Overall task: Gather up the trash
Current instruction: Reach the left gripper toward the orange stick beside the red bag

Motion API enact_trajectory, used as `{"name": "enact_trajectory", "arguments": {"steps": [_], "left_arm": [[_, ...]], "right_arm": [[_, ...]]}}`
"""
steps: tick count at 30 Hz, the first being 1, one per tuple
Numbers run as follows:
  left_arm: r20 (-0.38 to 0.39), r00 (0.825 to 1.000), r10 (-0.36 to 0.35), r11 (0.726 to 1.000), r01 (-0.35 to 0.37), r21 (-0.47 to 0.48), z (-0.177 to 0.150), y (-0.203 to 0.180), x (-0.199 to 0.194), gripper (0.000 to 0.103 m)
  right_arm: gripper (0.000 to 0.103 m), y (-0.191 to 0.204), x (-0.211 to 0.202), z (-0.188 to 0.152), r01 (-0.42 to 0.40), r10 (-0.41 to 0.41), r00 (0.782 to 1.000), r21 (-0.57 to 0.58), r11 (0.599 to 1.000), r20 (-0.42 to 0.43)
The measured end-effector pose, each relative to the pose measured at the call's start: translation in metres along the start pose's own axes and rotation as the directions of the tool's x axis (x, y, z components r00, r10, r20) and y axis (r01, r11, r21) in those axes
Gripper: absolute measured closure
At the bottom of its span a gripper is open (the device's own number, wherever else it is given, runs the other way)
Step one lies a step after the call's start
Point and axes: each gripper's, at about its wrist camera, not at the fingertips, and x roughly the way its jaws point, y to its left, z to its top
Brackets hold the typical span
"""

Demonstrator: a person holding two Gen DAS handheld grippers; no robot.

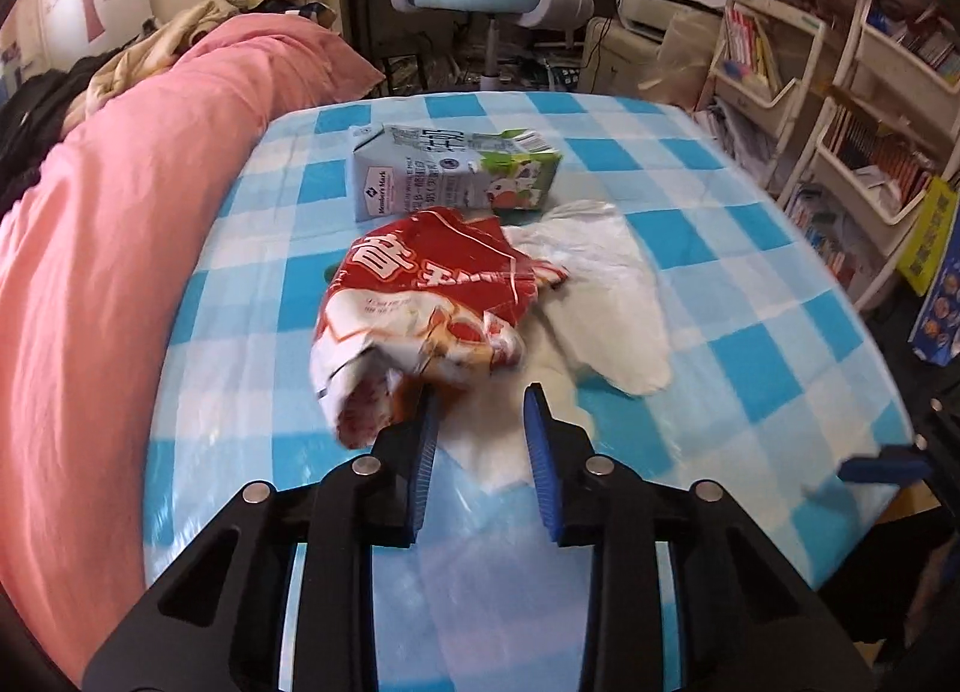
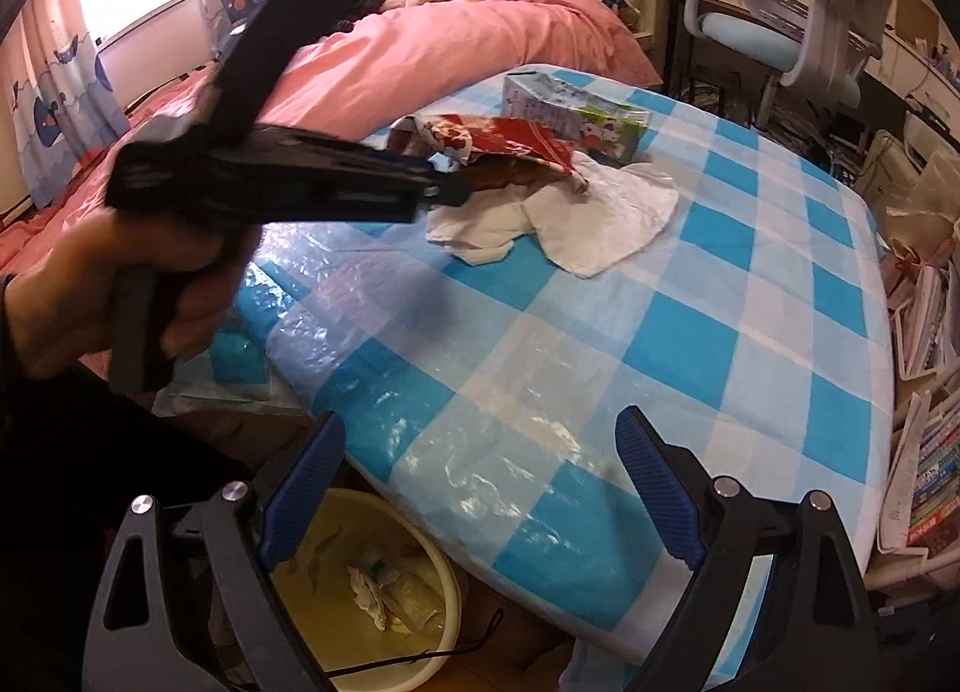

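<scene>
Wrapper (image 1: 420, 296): left gripper (image 1: 480, 410) is hovering part-open, gripping nothing; should be closing squarely on its near edge. Right gripper (image 2: 480, 488) is gaping empty.

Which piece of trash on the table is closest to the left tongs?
The crumpled red-and-white wrapper: its near end touches the left tongs. The milk carton lies farthest back, the white tissue beside the wrapper.
</scene>
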Motion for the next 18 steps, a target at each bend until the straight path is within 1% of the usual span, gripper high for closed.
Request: {"name": "enact_trajectory", "arguments": {"steps": [8,11,12,14,15,16,17,18], "left_arm": [[-0.016,0.999,0.032,0.999,-0.032,0.009,0.012,0.011,0.019,0.075],[-0.036,0.999,0.029,0.999,-0.028,0.021,0.015,0.008,0.022,0.075],[-0.049,0.998,0.031,0.999,-0.029,0.035,0.016,0.006,0.022,0.077],[-0.075,0.996,0.038,0.997,-0.033,0.063,0.016,0.003,0.020,0.085],[-0.090,0.995,0.041,0.997,-0.034,0.072,0.015,0.002,0.018,0.092],[-0.110,0.994,0.027,0.997,-0.019,0.073,0.015,0.002,0.015,0.098],[-0.123,0.992,0.008,0.998,0.001,0.069,0.014,0.004,0.012,0.103],[-0.145,0.989,-0.028,0.997,0.038,0.063,0.013,0.005,0.010,0.102]], "right_arm": [[0.015,0.015,0.014,0.006,-0.043,0.042,0.999,-0.048,0.998,-0.018],[0.015,0.018,0.017,0.007,-0.050,0.048,0.999,-0.058,0.997,-0.026],[0.015,0.019,0.017,0.008,-0.051,0.050,0.998,-0.058,0.997,-0.024],[0.015,0.019,0.017,0.011,-0.055,0.054,0.998,-0.054,0.997,-0.018],[0.015,0.019,0.017,0.012,-0.056,0.055,0.998,-0.052,0.997,-0.016],[0.015,0.020,0.016,0.012,-0.057,0.057,0.998,-0.049,0.997,-0.013],[0.015,0.021,0.016,0.013,-0.059,0.059,0.998,-0.048,0.997,-0.011],[0.015,0.021,0.016,0.013,-0.060,0.060,0.998,-0.049,0.997,-0.010]]}}
